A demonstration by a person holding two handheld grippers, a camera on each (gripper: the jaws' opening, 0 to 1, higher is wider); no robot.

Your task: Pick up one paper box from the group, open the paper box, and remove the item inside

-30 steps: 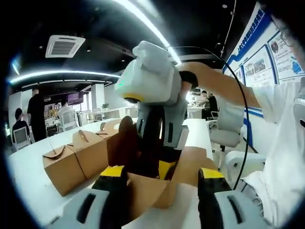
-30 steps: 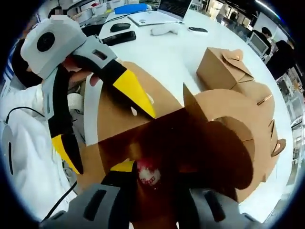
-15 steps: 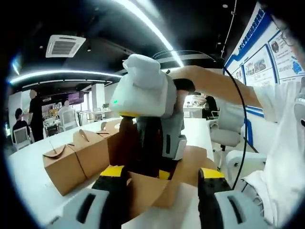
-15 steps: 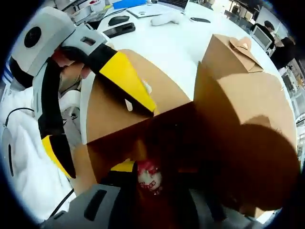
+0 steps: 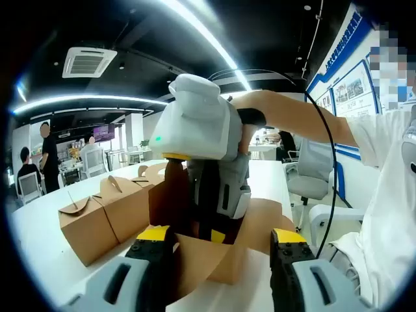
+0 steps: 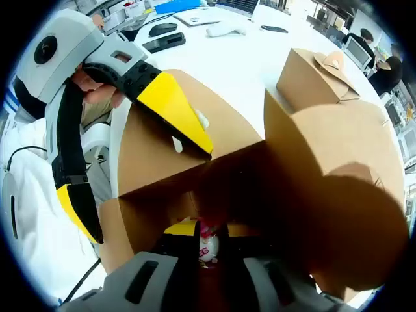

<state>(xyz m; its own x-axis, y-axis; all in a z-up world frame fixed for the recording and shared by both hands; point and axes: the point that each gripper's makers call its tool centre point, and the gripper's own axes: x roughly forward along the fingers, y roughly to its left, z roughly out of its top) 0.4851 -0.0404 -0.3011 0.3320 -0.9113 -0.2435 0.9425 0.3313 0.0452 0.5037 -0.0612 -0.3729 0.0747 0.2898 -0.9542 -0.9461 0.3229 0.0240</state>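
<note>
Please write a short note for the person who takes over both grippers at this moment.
Left gripper: open, jaws astride a flap of the opened paper box.
Right gripper: reaching down inside that box, jaws closed on the pink-and-white item.
Other boxes: closed, grouped on the white table.
Done: box picked, flaps opened, item gripped.
Left: lift the item out.

Your right gripper point(image 5: 207, 224) reaches into the open box point(image 5: 195, 257) on the table point(image 5: 39, 250); other boxes point(image 5: 107, 214) stand left of it.
</note>
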